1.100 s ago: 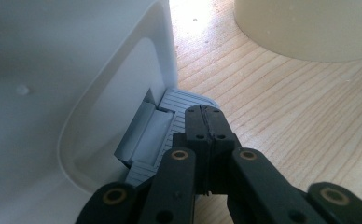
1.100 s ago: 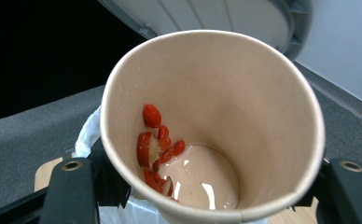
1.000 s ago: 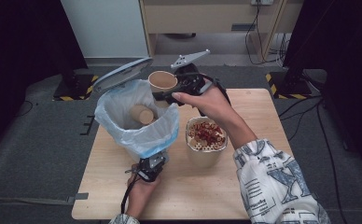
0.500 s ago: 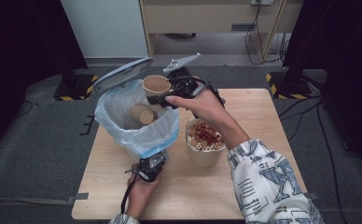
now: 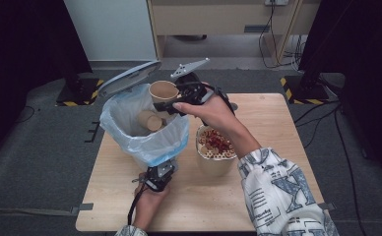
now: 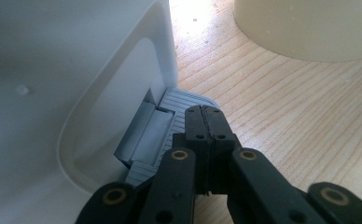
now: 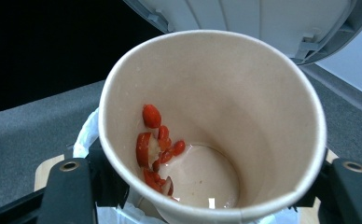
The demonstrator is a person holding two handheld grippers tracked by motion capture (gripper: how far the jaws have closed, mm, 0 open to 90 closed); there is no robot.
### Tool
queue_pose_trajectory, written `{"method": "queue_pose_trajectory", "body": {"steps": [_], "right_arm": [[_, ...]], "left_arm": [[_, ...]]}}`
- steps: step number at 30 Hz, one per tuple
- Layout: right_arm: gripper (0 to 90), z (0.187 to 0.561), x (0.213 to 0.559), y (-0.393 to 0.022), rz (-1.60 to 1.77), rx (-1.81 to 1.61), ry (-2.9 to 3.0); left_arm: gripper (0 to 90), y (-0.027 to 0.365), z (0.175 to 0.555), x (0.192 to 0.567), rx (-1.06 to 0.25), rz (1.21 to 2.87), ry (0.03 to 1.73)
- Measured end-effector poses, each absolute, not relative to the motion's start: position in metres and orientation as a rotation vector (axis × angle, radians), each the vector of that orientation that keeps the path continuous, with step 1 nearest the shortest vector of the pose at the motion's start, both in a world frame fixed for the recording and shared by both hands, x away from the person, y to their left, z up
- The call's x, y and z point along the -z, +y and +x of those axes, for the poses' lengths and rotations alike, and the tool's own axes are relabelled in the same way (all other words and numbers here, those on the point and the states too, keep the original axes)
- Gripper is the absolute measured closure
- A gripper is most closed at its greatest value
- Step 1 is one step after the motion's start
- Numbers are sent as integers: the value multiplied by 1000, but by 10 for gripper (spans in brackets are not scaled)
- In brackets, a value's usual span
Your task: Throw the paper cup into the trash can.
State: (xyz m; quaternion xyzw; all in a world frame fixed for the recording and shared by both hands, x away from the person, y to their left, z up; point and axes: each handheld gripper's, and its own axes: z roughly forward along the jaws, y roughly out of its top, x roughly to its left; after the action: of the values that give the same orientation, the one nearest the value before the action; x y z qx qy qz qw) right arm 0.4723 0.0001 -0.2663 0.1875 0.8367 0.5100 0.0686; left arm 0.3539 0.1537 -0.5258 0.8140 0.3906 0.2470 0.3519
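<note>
- The right gripper (image 5: pixel 176 96) pinches a paper cup (image 5: pixel 163 92) by its wall, and the cup hangs over the open mouth of the white bin (image 5: pixel 144 130), near the far left part of the table (image 5: pixel 268 113).
- Compared with one second ago, the cup has come leftward, from beside the bin's rim to above the blue bag (image 5: pixel 130 123).
- In the right gripper view, red scraps (image 7: pixel 153 149) cling inside the cup.
- The left gripper (image 6: pixel 206 122), jaws pressed together, pushes down the pedal (image 6: pixel 179 105), and the lid (image 5: pixel 129 77) stands open.
- A bowl (image 5: pixel 213 147) with food waits just beside the bin.
- I judge that dropping the cup in comes next.
</note>
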Motion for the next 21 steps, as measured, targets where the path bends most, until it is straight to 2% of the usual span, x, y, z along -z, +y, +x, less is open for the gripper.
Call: {"method": "queue_pose_trajectory", "body": {"steps": [21], "right_arm": [[316, 474, 275, 15, 567, -1505, 2497]], "left_arm": [[888, 154, 354, 526, -638, 2106, 1010]]}}
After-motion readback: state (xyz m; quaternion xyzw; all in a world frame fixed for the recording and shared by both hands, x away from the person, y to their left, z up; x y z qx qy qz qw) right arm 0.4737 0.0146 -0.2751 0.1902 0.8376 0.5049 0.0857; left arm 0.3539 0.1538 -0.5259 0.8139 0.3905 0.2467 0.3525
